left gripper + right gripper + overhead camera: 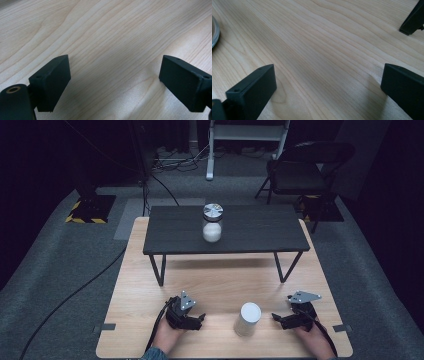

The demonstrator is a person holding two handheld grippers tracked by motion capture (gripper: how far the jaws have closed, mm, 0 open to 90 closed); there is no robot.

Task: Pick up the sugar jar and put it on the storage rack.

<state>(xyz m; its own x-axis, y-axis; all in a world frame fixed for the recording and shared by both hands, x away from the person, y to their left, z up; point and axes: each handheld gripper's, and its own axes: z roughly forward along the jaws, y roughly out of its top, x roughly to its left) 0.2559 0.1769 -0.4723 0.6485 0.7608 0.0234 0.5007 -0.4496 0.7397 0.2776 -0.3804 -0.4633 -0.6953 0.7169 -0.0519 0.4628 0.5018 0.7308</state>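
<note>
Left gripper (196,318): we are holding it low at about 7 o'clock on the wooden table (140,285), its jaws pointing toward 3 o'clock; in the left gripper view (113,82) the jaws are standing well apart with only bare wood grain between them, so it is open and gripping nothing.

Right gripper (278,318): we are holding it at about 5 o'clock on the table, jaws pointing toward 9 o'clock; in the right gripper view (328,87) the jaws are spread wide over bare wood, open and empty.

White cup (248,318): it is standing upright near the front edge, at about 6 o'clock, between our two grippers, nearer the right one and touching neither.

Glass jar (212,222): it is sitting upright at 12 o'clock on the dark raised shelf (260,232), half filled with something white and closed with a patterned lid; it is well apart from both grippers.

Dark raised shelf: it is spanning the far half of the table on thin metal legs; one leg foot (412,21) is showing at 1 o'clock in the right gripper view.

Our hands: both are coming in from 6 o'clock, each wrapped around its gripper's body.
</note>
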